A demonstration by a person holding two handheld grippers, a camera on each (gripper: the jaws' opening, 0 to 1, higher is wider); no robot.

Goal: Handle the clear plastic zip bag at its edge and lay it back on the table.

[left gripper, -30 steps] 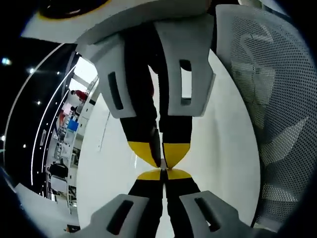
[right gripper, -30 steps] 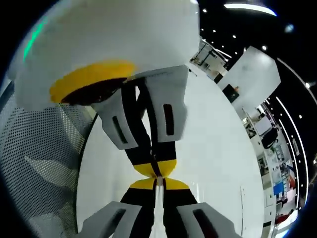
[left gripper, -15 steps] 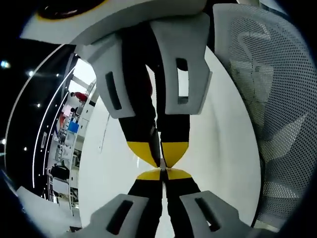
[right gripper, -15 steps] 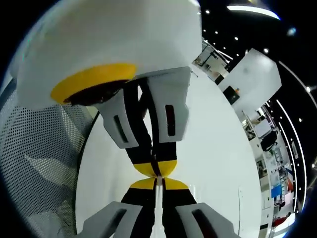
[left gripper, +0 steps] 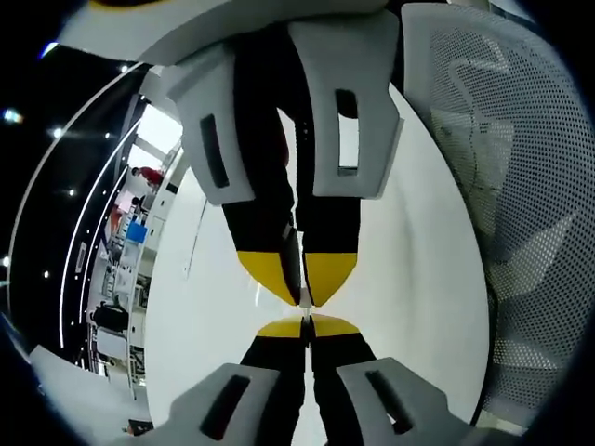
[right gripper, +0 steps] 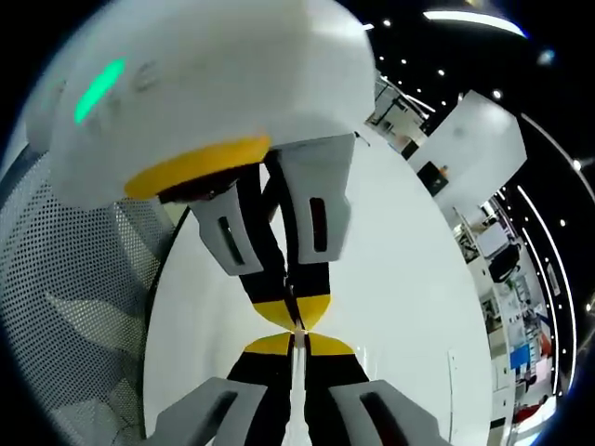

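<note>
Above the white table (left gripper: 409, 279), about midway between its chair-side edge and the opposite edge, the clear plastic zip bag ought to sit where the two sets of tongs meet. Its film is too transparent to make out, so whether either pair has its edge cannot be told. The left tongs (left gripper: 307, 325) have their yellow-tipped jaws pressed together, and so do the right tongs (right gripper: 296, 342). The two pairs point at each other, tip almost touching tip. A mesh chair (left gripper: 521, 186) stands just beside the table edge.

If the bag hangs from these tips, the step probably calls for keeping both pinches level and lowering them together. The loose end should touch the table first, well inside the chair-side edge. Then the jaws can part, so the film settles flat rather than folding.
</note>
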